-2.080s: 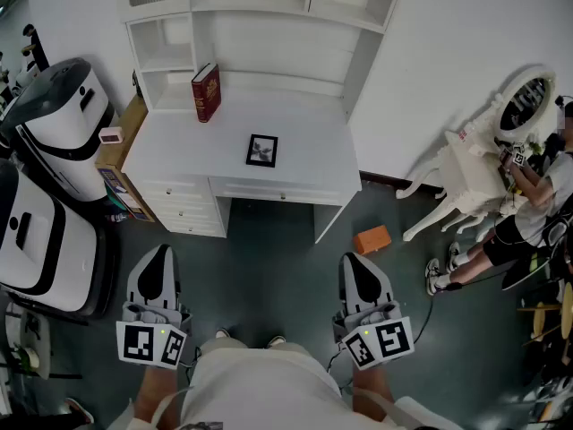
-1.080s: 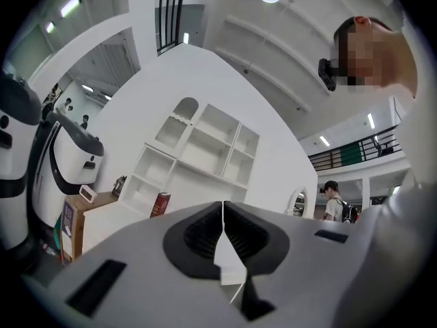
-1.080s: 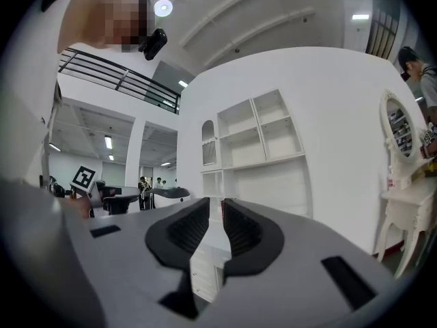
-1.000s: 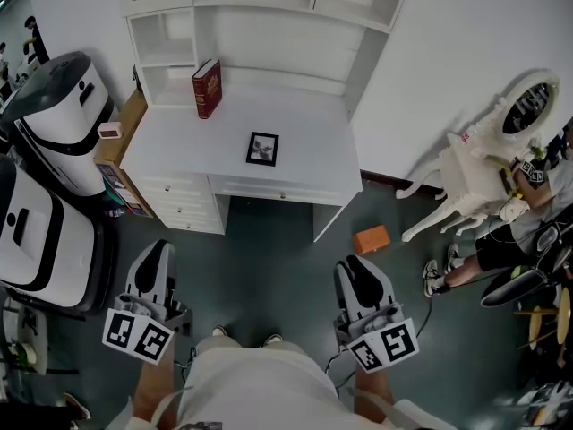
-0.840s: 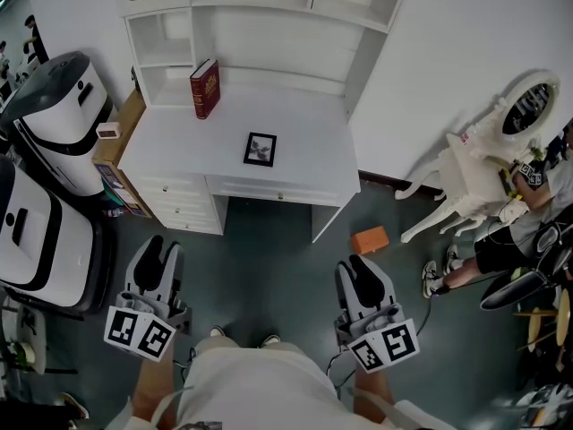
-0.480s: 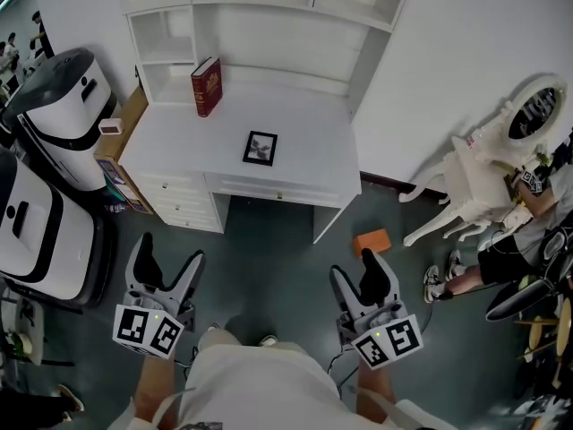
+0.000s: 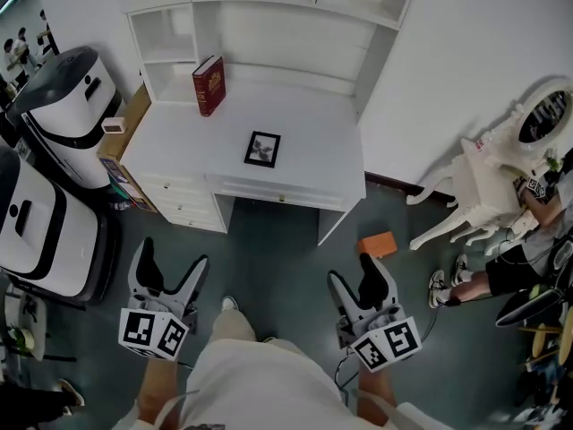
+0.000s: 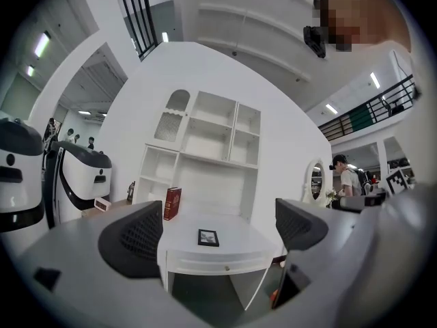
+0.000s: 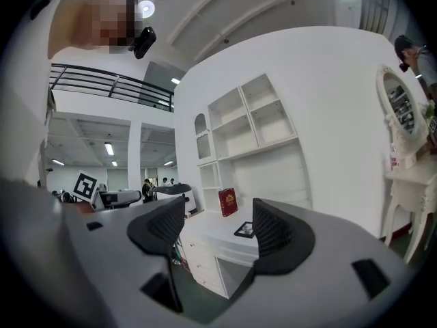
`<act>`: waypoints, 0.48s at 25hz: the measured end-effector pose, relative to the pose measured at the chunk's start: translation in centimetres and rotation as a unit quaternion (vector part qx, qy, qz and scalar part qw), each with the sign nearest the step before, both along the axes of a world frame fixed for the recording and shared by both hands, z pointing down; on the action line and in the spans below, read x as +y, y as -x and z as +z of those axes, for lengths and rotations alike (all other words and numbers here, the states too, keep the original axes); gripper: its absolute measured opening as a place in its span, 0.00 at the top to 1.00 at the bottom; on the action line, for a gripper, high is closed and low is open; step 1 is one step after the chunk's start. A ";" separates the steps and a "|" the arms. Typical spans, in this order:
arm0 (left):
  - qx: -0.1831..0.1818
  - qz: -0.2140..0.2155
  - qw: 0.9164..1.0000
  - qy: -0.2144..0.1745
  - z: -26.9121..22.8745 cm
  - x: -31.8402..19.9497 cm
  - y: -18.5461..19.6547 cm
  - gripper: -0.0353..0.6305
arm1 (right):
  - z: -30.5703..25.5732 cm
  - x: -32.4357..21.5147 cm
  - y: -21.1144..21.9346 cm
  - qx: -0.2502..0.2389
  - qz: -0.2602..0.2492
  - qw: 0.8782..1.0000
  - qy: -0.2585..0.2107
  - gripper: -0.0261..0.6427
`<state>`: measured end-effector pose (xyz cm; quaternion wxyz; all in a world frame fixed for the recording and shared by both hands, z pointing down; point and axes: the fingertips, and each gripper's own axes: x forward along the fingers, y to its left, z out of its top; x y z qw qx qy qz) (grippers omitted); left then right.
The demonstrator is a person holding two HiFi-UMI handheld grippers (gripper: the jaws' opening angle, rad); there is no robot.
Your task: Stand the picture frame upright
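Observation:
A small black picture frame [image 7: 262,149] lies flat on the white desk [image 7: 309,119], near its front edge. It also shows in the left gripper view [image 8: 208,237] and the right gripper view [image 9: 244,229]. Both grippers hang over the dark floor, well short of the desk. My left gripper [image 7: 172,258] [image 8: 218,214] is open and holds nothing; its jaws have just been opening. My right gripper [image 7: 354,274] [image 9: 215,227] is open too, nothing between its pads, and its jaws have likewise just been opening.
A red book [image 7: 208,85] stands at the desk's back left, under the shelf unit [image 7: 269,7]. White machines [image 7: 58,106] and a cardboard box [image 7: 115,155] flank the desk's left. An orange box [image 7: 377,244] lies on the floor; an ornate white vanity [image 7: 501,168] and a seated person [image 7: 528,258] are at right.
Both grippers' jaws went from shut to wide open. The person's left foot has stepped forward, and both grippers sit slightly lower in the head view.

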<state>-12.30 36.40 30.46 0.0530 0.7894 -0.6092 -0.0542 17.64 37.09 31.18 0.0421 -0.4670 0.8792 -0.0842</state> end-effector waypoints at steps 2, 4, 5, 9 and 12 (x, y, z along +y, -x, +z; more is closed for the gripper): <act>-0.001 0.002 1.000 0.010 0.4 -1.3 -0.1 0.20 | 0.8 -1.2 -0.2 -0.005 0.009 1.000 0.013 0.50; 0.003 0.009 1.000 0.016 1.2 -3.0 -0.4 0.20 | 1.6 -2.6 -0.3 -0.006 0.017 1.000 0.025 0.50; 0.004 0.014 1.000 0.019 1.7 -4.1 -0.6 0.20 | 1.9 -3.3 -0.4 -0.006 0.021 0.999 0.031 0.50; 0.013 0.038 0.999 0.036 3.9 -9.7 -1.7 0.20 | 3.4 -7.4 -0.8 0.000 0.042 0.998 0.052 0.51; 0.012 0.060 0.997 0.044 5.4 -15.3 -2.0 0.20 | 4.9 -11.8 -0.2 0.008 0.059 0.995 0.078 0.52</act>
